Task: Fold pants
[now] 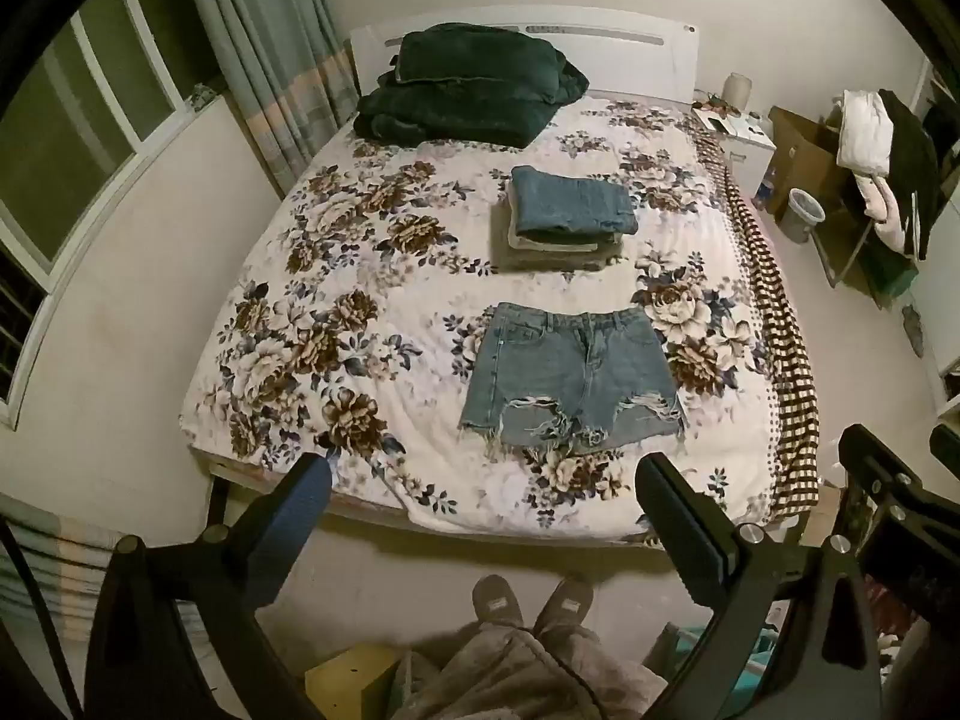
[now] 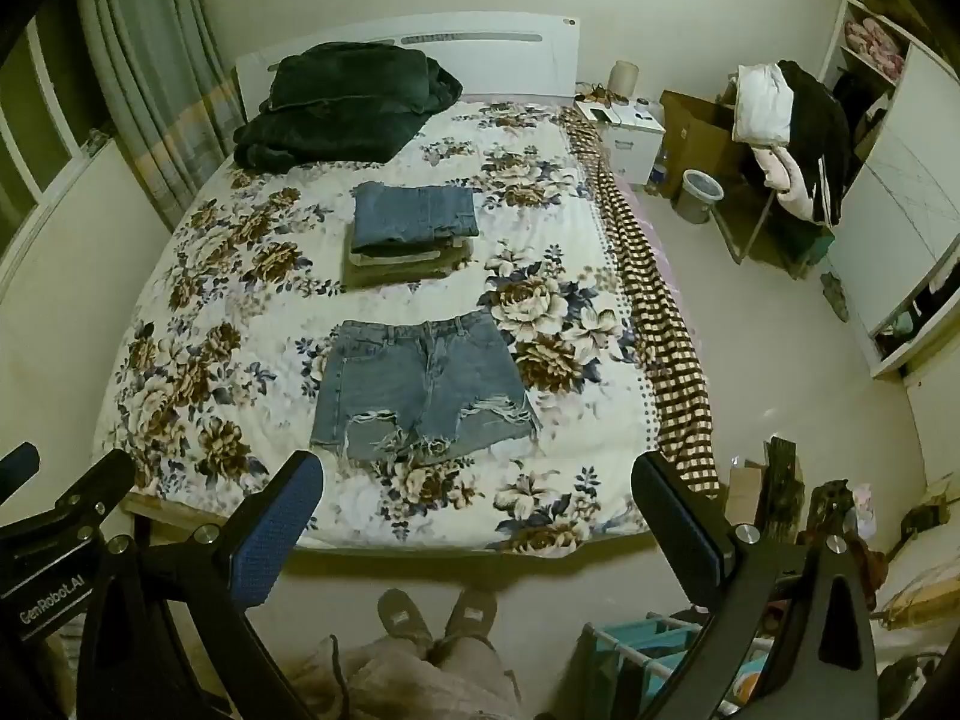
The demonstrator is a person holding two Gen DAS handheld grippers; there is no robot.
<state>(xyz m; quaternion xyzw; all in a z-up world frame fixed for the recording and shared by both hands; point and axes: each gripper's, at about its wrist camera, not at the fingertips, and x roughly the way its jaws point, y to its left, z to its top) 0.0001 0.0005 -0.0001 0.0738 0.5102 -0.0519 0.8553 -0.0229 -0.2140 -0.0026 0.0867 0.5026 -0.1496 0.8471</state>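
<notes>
Both tools were held above the foot of the bed, well clear of the fabric. The left gripper (image 1: 483, 483) had its two black fingers spread wide apart and held nothing; the right gripper (image 2: 479, 480) was likewise spread wide and empty. Just beyond them, the light-blue frayed-hem denim shorts (image 1: 573, 375) lay flat and unfolded on the white floral-print bedspread (image 1: 312, 300), waistband pointing toward the headboard, hems nearest the grippers. Farther up the bed sat a stack of folded garments topped by blue denim (image 1: 570, 204), and beyond that a heap of dark green plush bedding (image 1: 468, 84) against the white headboard (image 1: 630, 54). Folding had apparently not begun. Risks: a finger pinching the soft bedspread together with the denim would drag the cover; the loose frayed threads at the hems could snag on a pad; uneven lifting by the two tools would likely skew the fold. Legible writing: "GenRobot.AI" on the gripper body in the right wrist view.
</notes>
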